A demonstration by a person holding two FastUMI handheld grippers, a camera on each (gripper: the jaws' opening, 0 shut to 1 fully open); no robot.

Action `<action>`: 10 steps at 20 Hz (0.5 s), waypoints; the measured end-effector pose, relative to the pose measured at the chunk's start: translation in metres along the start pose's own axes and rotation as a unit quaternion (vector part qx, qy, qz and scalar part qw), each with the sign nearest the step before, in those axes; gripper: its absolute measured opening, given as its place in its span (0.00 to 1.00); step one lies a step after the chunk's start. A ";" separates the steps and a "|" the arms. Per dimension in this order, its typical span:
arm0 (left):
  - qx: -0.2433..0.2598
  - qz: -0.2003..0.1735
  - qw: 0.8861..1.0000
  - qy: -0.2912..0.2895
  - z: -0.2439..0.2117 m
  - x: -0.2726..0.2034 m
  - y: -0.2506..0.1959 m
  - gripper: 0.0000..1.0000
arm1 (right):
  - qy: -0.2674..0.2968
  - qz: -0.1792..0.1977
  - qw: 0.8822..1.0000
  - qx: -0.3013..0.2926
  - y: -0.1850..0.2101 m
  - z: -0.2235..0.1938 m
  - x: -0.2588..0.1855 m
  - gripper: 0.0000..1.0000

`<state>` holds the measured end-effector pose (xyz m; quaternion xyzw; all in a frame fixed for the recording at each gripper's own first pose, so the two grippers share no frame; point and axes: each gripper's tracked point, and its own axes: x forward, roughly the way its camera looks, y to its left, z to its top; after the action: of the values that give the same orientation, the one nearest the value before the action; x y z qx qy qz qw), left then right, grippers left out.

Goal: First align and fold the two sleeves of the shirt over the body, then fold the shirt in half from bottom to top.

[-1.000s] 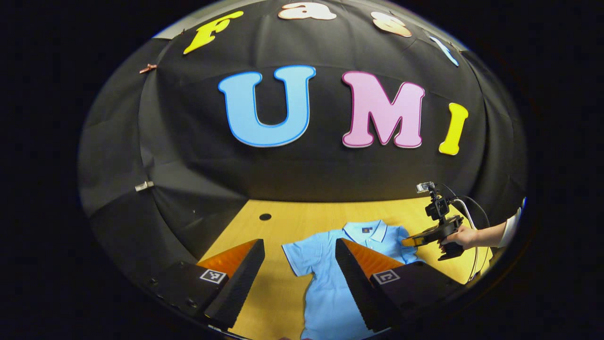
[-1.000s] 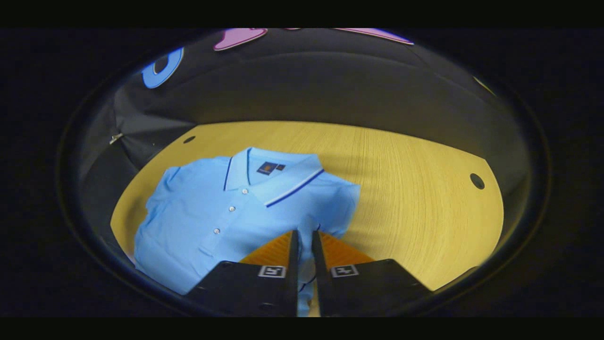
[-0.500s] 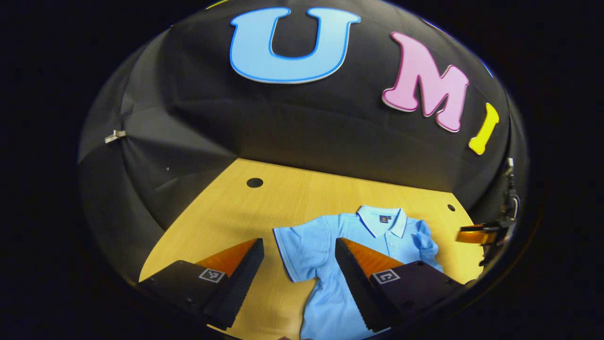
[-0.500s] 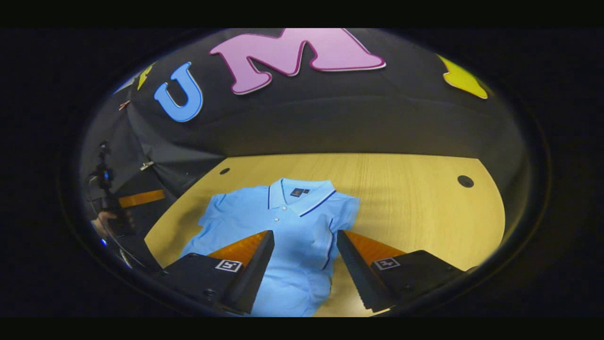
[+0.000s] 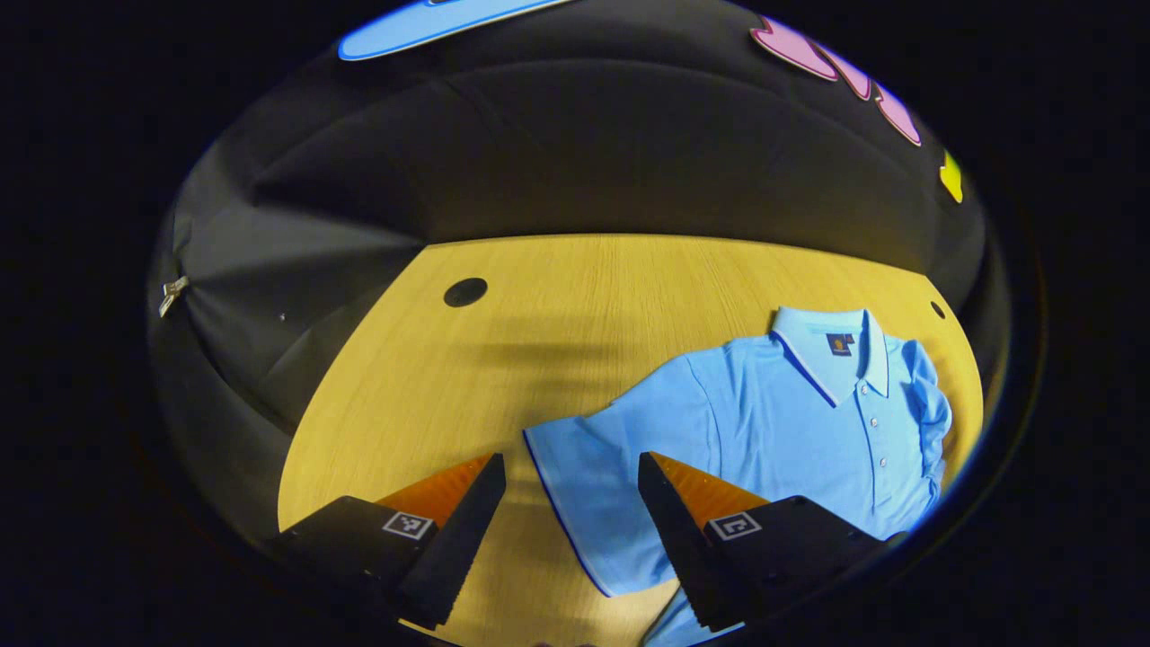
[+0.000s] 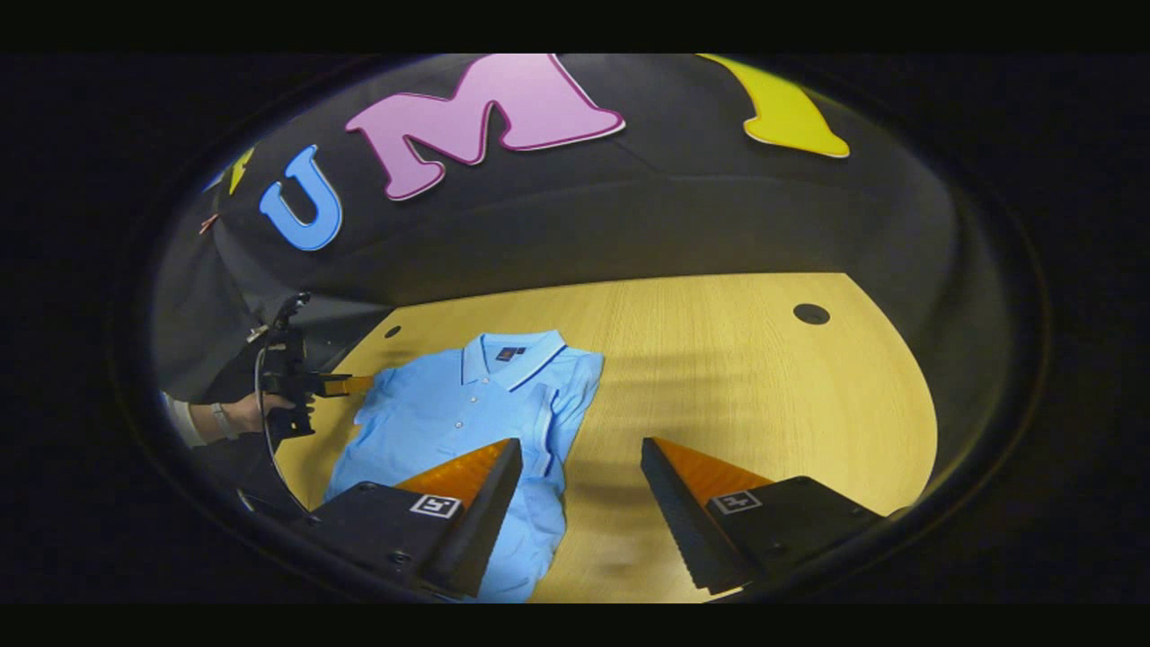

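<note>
Both grippers gaping above the shirt (image 5: 773, 422).
Left gripper (image 5: 571, 530) frames the flat sleeve (image 5: 584, 476); right gripper (image 6: 580, 517) seemingly holds nothing.

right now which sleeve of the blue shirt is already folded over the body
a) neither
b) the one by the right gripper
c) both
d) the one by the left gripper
b: in the right gripper view the sleeve nearest the right gripper lies over the shirt body, while the other sleeve is spread flat between the open fingers of the left gripper.
</note>
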<state>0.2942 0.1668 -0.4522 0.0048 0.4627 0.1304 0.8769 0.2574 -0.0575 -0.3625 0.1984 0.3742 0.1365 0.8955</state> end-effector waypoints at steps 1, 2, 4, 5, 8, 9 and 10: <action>0.003 -0.003 1.000 0.013 -0.007 0.006 -0.002 0.96 | 0.002 0.000 1.000 -0.001 0.000 -0.001 0.004 0.85; 0.004 -0.007 1.000 0.030 -0.016 0.011 -0.005 0.96 | 0.002 0.003 1.000 -0.003 0.003 -0.001 0.006 0.85; -0.022 -0.035 0.999 0.027 -0.013 0.014 -0.016 0.99 | 0.004 0.019 1.000 0.000 0.015 0.000 0.010 0.85; -0.021 -0.033 0.999 0.019 -0.015 0.014 -0.012 0.97 | 0.007 0.029 1.000 0.004 0.022 -0.001 0.012 0.85; -0.015 -0.040 0.999 0.014 -0.011 0.015 -0.016 0.69 | 0.010 0.039 0.999 0.006 0.031 -0.001 0.016 0.85; -0.013 -0.036 0.999 0.013 -0.011 0.011 -0.020 0.45 | 0.009 0.041 0.999 0.006 0.030 -0.001 0.015 0.85; -0.009 -0.035 0.999 0.014 -0.009 0.007 -0.023 0.21 | 0.009 0.041 0.999 0.006 0.023 -0.002 0.014 0.85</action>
<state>0.2960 0.1451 -0.4664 -0.0210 0.4738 0.1035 0.8743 0.2627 -0.0312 -0.3618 0.2181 0.3745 0.1725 0.8845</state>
